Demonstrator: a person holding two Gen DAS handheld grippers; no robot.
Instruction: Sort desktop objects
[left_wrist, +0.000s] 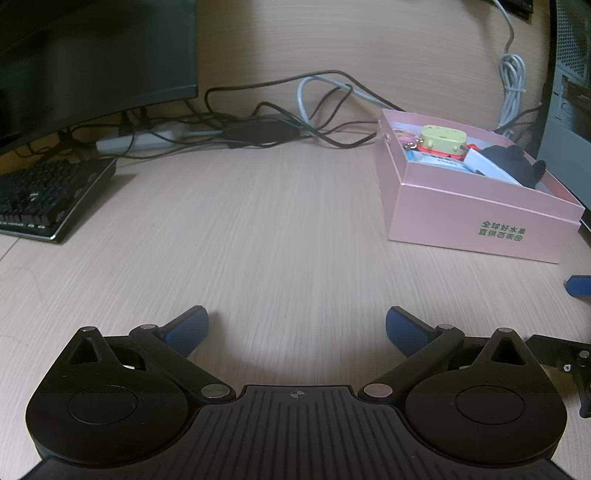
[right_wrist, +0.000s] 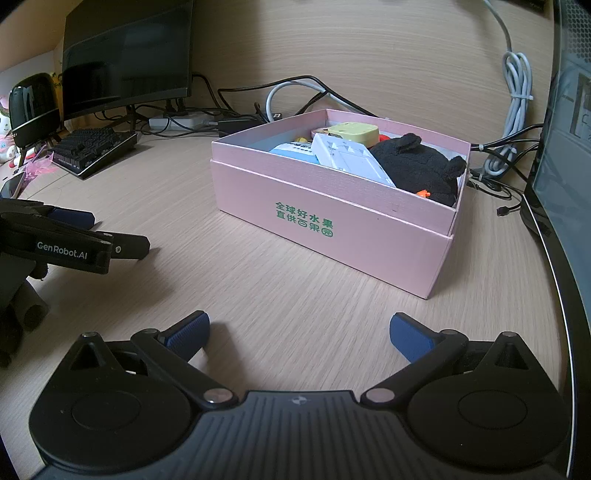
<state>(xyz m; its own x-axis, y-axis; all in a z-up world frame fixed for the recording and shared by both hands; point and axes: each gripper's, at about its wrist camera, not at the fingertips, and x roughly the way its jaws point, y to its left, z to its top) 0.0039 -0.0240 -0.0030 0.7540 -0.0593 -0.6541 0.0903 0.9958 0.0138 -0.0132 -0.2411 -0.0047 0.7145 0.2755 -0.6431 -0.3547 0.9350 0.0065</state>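
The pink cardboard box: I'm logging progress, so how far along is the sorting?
Looks nearly done: the pink cardboard box already holds a black plush toy, yellow case and white packet. Left gripper and right gripper are open, empty. No loose items on the desk between them.

A pale wood-grain tabletop (left_wrist: 280, 221) runs back to a matching panel wall (right_wrist: 369, 44) — dim, even light. At the back left stands a dark monitor (right_wrist: 125, 55), tangled cables (left_wrist: 266, 122) beneath it.
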